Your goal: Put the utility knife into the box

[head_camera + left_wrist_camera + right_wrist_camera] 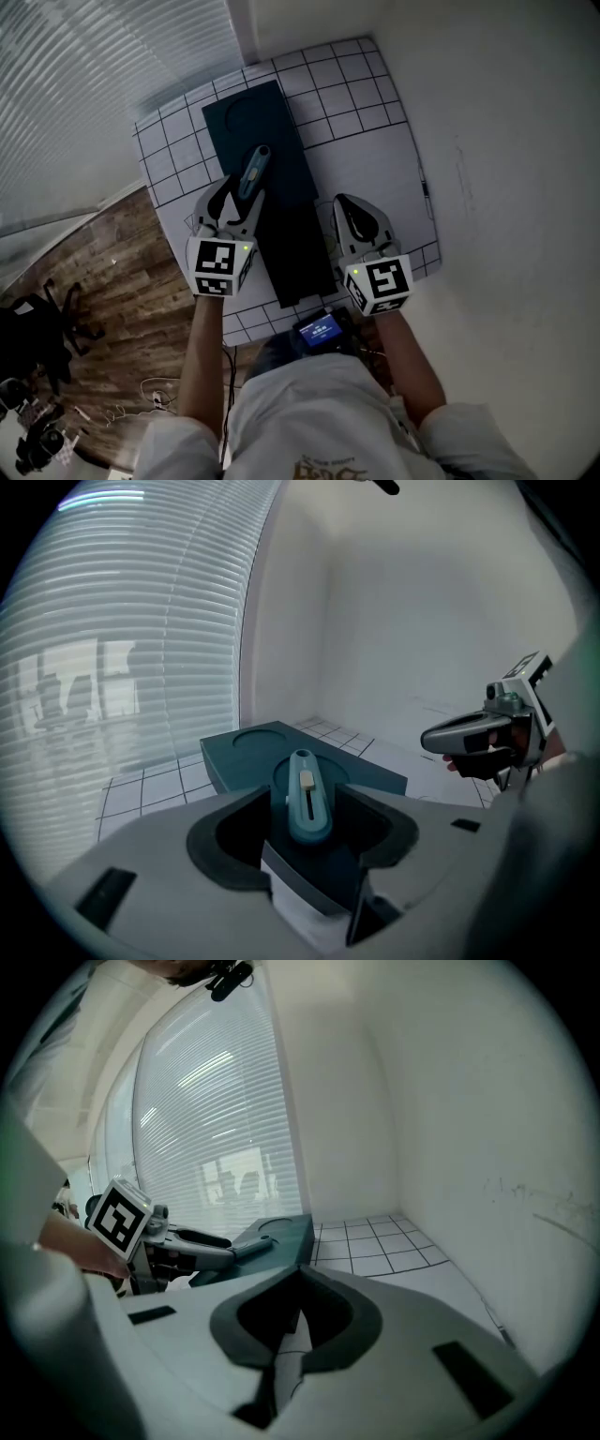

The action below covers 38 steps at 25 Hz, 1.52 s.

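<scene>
— So, where is the utility knife (303,794)?
— Flat on top of the box (258,131), a long, matte, dark teal slab with a round recess at its 12 o'clock end. The knife is smooth blue plastic, rounded, with a pale slider. Its long axis runs 6 to 12 o'clock.
— And the claws?
— The left gripper (242,195) is released, jaws apart on either side of the knife. The right gripper (349,208), at the box's 3 o'clock, is clenched on nothing.

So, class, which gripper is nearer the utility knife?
Left. The left gripper has its open jaws either side of the utility knife; the right gripper sits off to the knife's right, beside the box.
</scene>
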Each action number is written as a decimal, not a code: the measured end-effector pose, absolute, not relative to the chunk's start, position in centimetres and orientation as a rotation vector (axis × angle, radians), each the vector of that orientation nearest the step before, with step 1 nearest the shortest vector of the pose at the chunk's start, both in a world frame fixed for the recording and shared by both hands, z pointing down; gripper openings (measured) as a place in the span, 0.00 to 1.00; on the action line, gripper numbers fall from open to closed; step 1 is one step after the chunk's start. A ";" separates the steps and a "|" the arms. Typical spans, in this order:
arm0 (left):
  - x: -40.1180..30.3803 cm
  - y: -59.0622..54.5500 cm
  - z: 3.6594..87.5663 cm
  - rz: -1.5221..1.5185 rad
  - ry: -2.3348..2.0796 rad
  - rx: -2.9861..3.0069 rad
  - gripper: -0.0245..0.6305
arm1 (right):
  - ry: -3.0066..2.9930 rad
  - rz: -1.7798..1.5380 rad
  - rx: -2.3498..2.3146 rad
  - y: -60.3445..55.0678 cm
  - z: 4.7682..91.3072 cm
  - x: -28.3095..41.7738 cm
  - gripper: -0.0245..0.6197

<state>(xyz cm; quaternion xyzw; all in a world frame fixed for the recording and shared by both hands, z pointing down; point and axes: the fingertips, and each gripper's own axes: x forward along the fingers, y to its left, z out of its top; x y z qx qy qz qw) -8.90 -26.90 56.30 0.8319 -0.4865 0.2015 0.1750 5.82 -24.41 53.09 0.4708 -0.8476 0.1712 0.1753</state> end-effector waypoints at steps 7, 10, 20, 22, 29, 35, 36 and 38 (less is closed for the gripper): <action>-8.8 -26.8 56.4 0.611 -1.379 2.393 0.36 | -2.392 0.492 1.331 -24.5 53.4 5.7 0.05; -9.1 -27.0 56.4 0.617 -1.386 2.391 0.34 | -2.390 0.492 1.329 -24.4 53.5 5.6 0.05; -9.1 -27.1 56.5 0.663 -1.311 2.409 0.26 | -2.367 0.497 1.338 -23.4 53.7 6.2 0.05; -9.1 -27.1 56.5 0.668 -1.304 2.412 0.26 | -2.364 0.496 1.343 -23.2 53.6 6.3 0.05; -9.1 -27.0 56.3 0.706 -1.342 2.436 0.26 | -2.362 0.491 1.363 -23.0 53.1 6.7 0.05; -8.8 -26.6 55.2 0.672 -1.373 2.444 0.26 | -2.375 0.456 1.387 -23.0 51.8 7.4 0.05; -8.9 -26.5 55.0 0.666 -1.376 2.446 0.26 | -2.377 0.450 1.393 -23.0 51.5 7.4 0.05; -9.1 -26.2 54.5 0.654 -1.382 2.451 0.26 | -2.382 0.438 1.404 -22.8 51.0 7.5 0.05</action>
